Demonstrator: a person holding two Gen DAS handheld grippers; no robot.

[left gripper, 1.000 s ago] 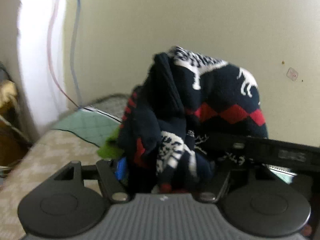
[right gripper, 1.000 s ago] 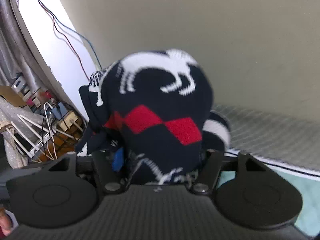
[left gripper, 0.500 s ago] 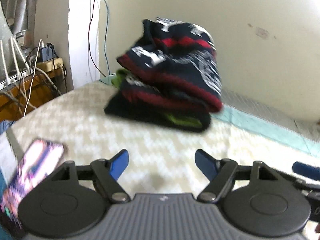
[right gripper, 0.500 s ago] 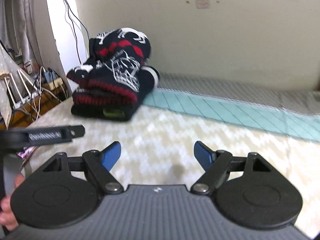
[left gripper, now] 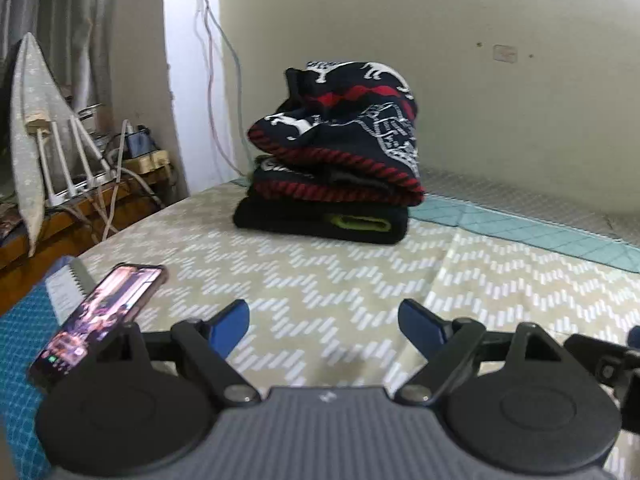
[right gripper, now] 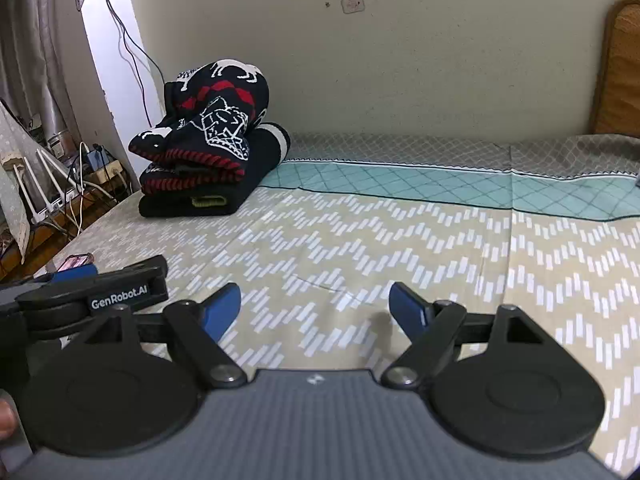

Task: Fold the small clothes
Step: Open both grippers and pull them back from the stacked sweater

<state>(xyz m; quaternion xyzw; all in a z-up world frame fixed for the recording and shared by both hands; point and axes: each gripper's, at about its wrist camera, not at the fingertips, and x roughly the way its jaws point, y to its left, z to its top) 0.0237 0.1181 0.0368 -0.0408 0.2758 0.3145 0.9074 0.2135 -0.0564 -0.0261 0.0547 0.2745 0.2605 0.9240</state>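
We held our left claw [left gripper: 323, 322] level with its blue fingertips [left gripper: 230, 322] spread wide and nothing between them; our right claw [right gripper: 315, 307] gaped likewise, just beside it on its right.

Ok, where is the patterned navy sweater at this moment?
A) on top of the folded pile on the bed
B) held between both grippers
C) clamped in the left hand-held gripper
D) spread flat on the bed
A: the patterned navy sweater sits atop the folded pile, and both the left hand-held gripper and right hand-held gripper are open and empty.
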